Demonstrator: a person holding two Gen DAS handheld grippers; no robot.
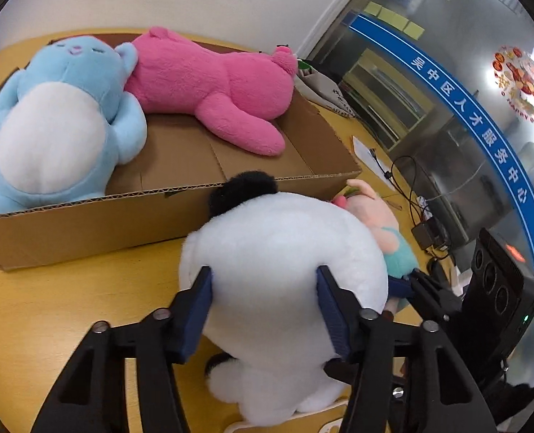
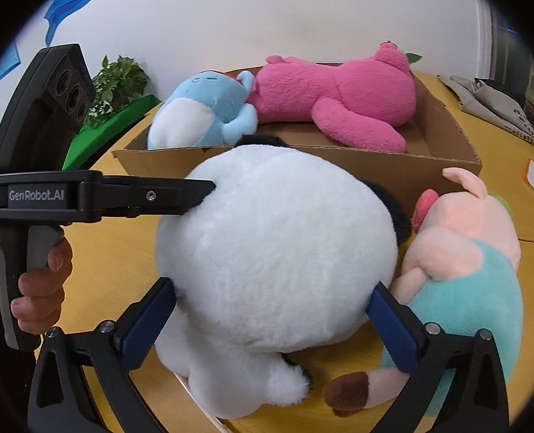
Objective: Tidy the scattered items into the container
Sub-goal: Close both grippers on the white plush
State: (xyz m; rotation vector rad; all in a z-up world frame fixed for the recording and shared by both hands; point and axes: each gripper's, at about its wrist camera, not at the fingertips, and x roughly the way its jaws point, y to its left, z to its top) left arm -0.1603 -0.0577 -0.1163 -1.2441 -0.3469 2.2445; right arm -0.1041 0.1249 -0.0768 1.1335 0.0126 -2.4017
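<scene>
A big white plush with black ears point(image 1: 285, 270) lies on the yellow table in front of a cardboard box point(image 1: 86, 223). My left gripper point(image 1: 265, 288) is closed on its sides. My right gripper point(image 2: 272, 297) also squeezes the white plush point(image 2: 277, 238) from the near side; the left gripper's finger point(image 2: 180, 196) presses into its upper left. A blue plush point(image 1: 50, 122) and a pink plush point(image 1: 212, 86) lie inside the box. A pink pig plush in teal clothes point(image 2: 468, 263) lies right of the white one, touching it.
A potted plant on a green mat point(image 2: 115, 86) stands left of the box point(image 2: 447, 133). A grey cloth bag point(image 2: 490, 104) lies at the table's far right. Cables and a small black device point(image 1: 425, 231) lie right of the toys. Papers point(image 1: 367, 155) lie near them.
</scene>
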